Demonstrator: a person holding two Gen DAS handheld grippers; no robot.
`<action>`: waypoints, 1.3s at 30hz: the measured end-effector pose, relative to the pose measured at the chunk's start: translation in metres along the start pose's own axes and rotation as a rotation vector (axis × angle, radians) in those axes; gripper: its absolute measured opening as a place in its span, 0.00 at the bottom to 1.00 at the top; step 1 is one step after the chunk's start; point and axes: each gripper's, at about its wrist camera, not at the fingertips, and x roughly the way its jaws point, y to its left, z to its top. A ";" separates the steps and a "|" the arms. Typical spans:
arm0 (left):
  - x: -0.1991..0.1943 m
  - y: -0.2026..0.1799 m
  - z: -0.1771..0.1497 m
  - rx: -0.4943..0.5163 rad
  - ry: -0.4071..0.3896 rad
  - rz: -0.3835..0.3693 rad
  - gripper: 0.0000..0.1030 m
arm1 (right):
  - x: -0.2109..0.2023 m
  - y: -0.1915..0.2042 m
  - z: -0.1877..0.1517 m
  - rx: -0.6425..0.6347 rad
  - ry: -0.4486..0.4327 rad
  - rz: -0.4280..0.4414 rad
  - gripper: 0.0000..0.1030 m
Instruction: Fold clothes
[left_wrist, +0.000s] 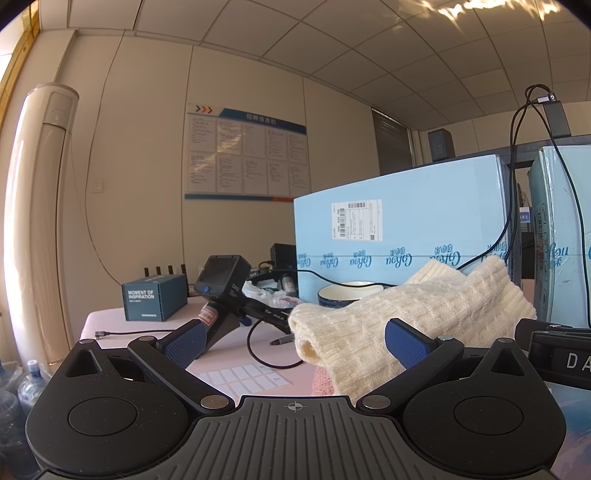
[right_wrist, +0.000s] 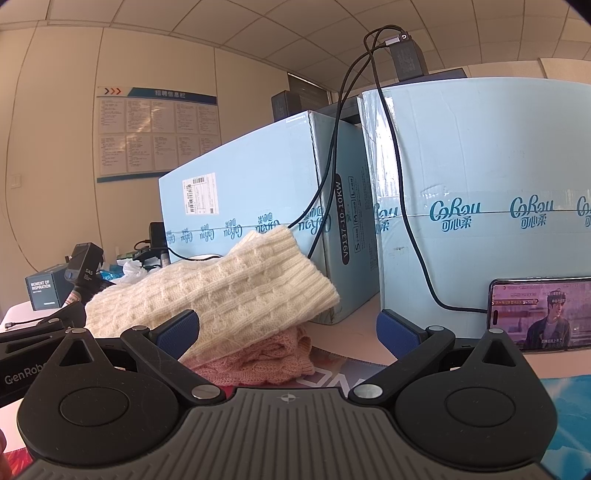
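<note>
A folded cream cable-knit sweater (left_wrist: 413, 317) (right_wrist: 221, 288) lies on top of a folded pink knit garment (right_wrist: 266, 356) (left_wrist: 323, 382) on the table. My left gripper (left_wrist: 295, 345) is open, its blue pads wide apart, with the cream sweater's near end just beyond and between them, not gripped. My right gripper (right_wrist: 288, 328) is open too; its left pad (right_wrist: 177, 332) sits in front of the cream sweater's edge, and the pink garment shows between the fingers. The right gripper's body (left_wrist: 561, 354) shows at the right edge of the left wrist view.
Two large light-blue cartons (right_wrist: 266, 184) (right_wrist: 491, 184) stand behind the clothes with black cables (right_wrist: 391, 147) hanging over them. A phone (right_wrist: 539, 314) leans against the right carton. A spare gripper (left_wrist: 218, 295), small teal box (left_wrist: 155, 297), bowl (left_wrist: 347, 291), pen and cable lie at left.
</note>
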 end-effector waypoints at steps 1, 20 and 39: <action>0.000 0.000 0.000 -0.001 0.000 -0.003 1.00 | 0.000 0.000 0.000 0.000 0.000 0.000 1.00; 0.001 -0.001 0.000 -0.003 0.001 -0.005 1.00 | 0.000 -0.001 0.000 0.003 0.001 0.000 1.00; 0.001 0.000 -0.001 -0.009 0.005 -0.015 1.00 | 0.000 -0.001 0.000 -0.002 0.000 -0.001 1.00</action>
